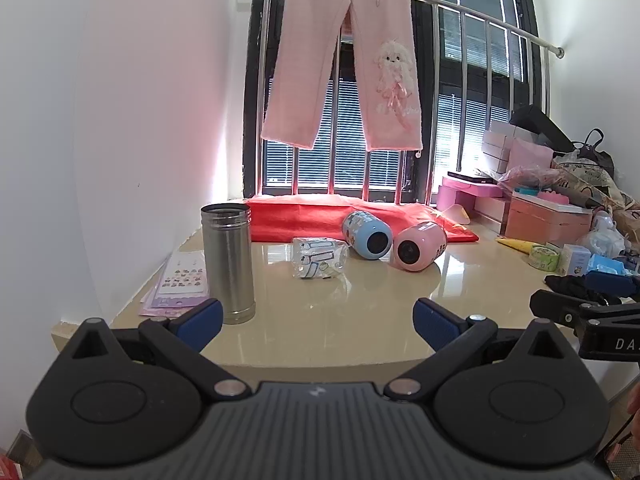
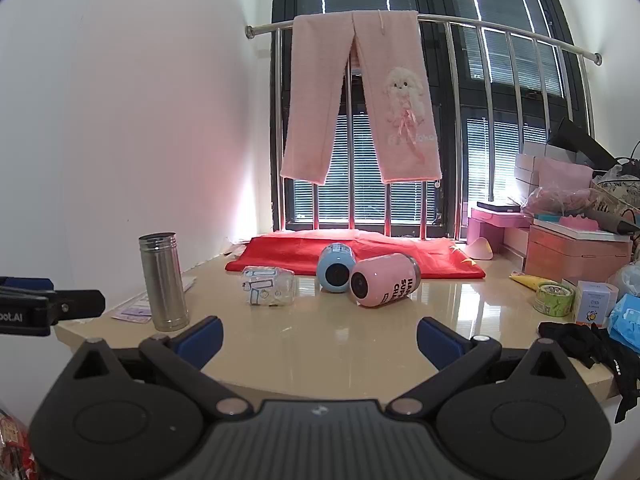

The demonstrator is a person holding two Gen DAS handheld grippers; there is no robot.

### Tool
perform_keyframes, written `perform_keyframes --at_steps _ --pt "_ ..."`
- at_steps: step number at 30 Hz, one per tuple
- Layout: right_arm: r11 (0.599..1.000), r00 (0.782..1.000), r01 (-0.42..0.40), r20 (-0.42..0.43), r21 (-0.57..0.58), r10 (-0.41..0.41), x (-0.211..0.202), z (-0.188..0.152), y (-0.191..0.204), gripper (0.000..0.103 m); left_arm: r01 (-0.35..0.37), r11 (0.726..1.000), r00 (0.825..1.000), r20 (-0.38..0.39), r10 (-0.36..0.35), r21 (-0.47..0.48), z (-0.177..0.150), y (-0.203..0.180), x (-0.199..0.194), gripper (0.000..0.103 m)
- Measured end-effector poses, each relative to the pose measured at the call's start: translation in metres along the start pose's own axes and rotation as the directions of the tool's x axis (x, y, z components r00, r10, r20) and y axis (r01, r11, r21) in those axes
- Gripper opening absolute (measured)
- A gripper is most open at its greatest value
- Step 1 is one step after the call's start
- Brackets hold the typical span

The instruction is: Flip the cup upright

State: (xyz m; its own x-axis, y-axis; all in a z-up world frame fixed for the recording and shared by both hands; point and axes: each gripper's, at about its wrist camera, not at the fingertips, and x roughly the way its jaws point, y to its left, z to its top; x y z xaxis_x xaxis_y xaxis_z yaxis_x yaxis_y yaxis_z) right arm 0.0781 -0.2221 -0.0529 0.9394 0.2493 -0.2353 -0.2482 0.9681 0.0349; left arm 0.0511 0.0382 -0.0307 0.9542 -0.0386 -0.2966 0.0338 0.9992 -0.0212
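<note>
Three cups lie on their sides on the beige counter [image 1: 320, 320]: a clear printed glass cup [image 1: 319, 258] [image 2: 269, 286], a blue cup [image 1: 367, 235] [image 2: 336, 267] and a pink cup [image 1: 419, 247] [image 2: 382, 281]. The blue and pink cups have their mouths towards me. A steel cup [image 1: 228, 262] [image 2: 164, 281] stands upright at the left. My left gripper [image 1: 318, 320] is open and empty at the counter's near edge, well short of the cups. My right gripper [image 2: 320, 340] is open and empty, also at the near edge.
A red cloth [image 1: 320, 216] lies behind the cups below a railed window with pink trousers [image 1: 344, 64] hung on it. Sticker sheets [image 1: 180, 284] lie at the left. Boxes, tape [image 2: 554, 299] and black fabric [image 2: 588, 344] crowd the right side.
</note>
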Motion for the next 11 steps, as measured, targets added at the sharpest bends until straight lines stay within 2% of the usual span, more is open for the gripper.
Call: perform_keyframes --at_steps 11 --pt "1.0 1.0 0.004 -0.007 0.002 -0.004 0.0012 -0.0023 0.0005 0.103 -0.008 1.0 1.0 -0.003 0.008 -0.002 0.0 -0.0006 -0.0001 0.103"
